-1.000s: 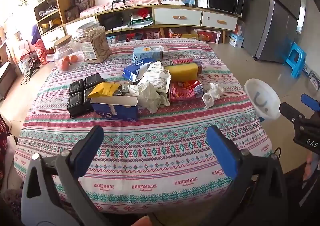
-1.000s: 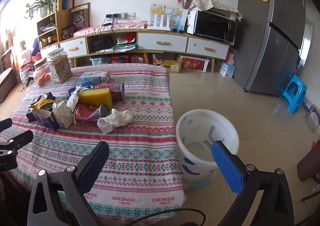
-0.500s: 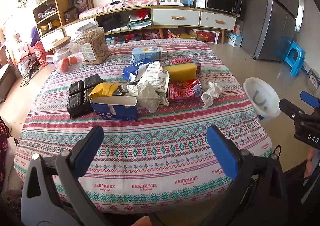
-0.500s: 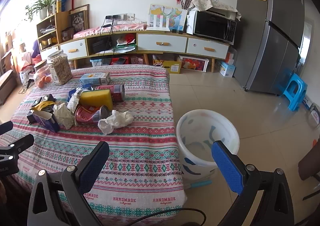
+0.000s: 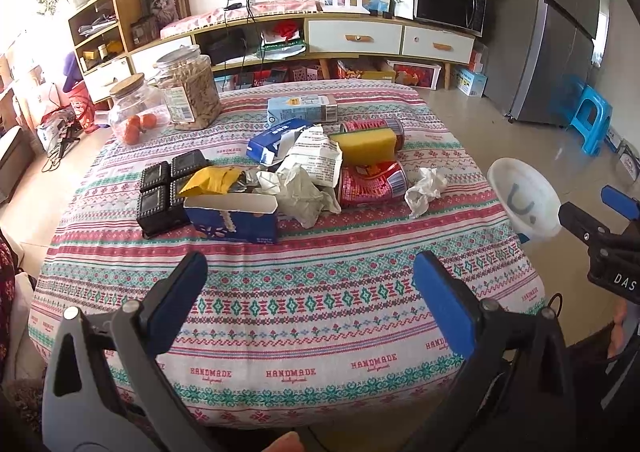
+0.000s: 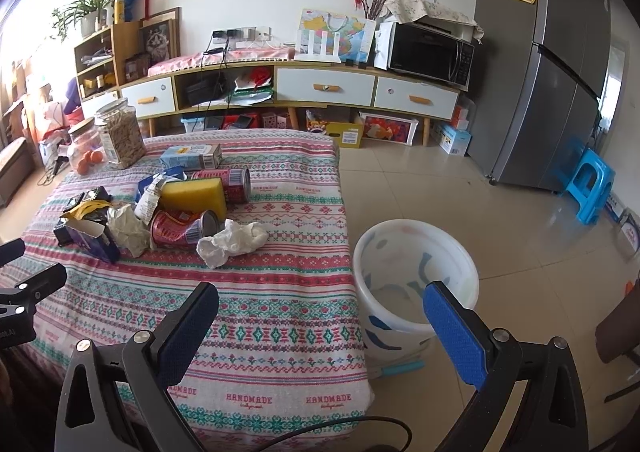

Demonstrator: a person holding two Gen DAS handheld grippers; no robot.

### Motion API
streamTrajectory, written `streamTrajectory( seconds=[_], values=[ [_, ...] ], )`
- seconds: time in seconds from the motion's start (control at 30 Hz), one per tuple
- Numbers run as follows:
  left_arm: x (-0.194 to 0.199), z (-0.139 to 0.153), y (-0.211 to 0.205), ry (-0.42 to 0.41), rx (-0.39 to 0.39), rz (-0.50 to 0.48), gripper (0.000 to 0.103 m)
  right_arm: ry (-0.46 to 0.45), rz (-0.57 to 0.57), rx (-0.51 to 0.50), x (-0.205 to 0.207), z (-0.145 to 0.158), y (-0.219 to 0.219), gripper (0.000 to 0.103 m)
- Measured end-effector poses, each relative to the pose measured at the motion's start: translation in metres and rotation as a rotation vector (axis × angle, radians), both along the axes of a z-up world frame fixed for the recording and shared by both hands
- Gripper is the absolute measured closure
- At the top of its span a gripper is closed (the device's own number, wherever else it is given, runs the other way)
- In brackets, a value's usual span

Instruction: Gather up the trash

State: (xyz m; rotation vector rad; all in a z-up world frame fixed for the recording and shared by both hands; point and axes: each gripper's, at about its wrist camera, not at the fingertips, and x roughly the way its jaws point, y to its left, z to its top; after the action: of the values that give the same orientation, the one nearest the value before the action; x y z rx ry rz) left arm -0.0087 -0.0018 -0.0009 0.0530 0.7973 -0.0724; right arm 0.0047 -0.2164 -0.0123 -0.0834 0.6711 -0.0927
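Both the left gripper (image 5: 306,292) and right gripper (image 6: 320,316) gape empty; crumpled white tissue (image 6: 232,242) lies at eleven o'clock beside a dented red can (image 6: 182,228).

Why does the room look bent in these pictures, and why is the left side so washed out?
Both views use fisheye lenses: in the right wrist view the fridge bows and the corners go black. In the left wrist view, daylight from the left bleaches the shelf area, and the floor beside the blue stool shows glare. The table's trash stays sharp in both.

"HANDMADE" along the tablecloth (image 5: 304,308) hem; "DAS" on the right gripper (image 5: 600,208).
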Motion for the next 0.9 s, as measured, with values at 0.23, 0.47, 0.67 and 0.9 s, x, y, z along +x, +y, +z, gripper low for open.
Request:
streamTrajectory(
  seconds=[0.23, 0.47, 0.67, 0.9],
  values=[
    [-0.0005, 0.0007, 0.0010, -0.001, 0.003, 0.001, 0.001, -0.001, 0.000, 0.001, 0.0001, 0.0000, 0.0000, 0.000],
    [-0.0003, 0.0001, 0.0025, -0.006, 0.004, 0.001, 0.001, 0.000, 0.000, 0.000, 0.0000, 0.0000, 0.0000, 0.000],
    [-0.0016, 0.0019, 0.0046, -0.006, 0.008, 0.002, 0.001, 0.000, -0.001, 0.000, -0.0001, 0.0001, 0.0006, 0.000],
    [-0.0001, 0.0002, 0.0029, -0.004, 0.007, 0.005, 0.001, 0.002, -0.002, 0.000, -0.0003, -0.0013, 0.0010, 0.000]
  ],
)
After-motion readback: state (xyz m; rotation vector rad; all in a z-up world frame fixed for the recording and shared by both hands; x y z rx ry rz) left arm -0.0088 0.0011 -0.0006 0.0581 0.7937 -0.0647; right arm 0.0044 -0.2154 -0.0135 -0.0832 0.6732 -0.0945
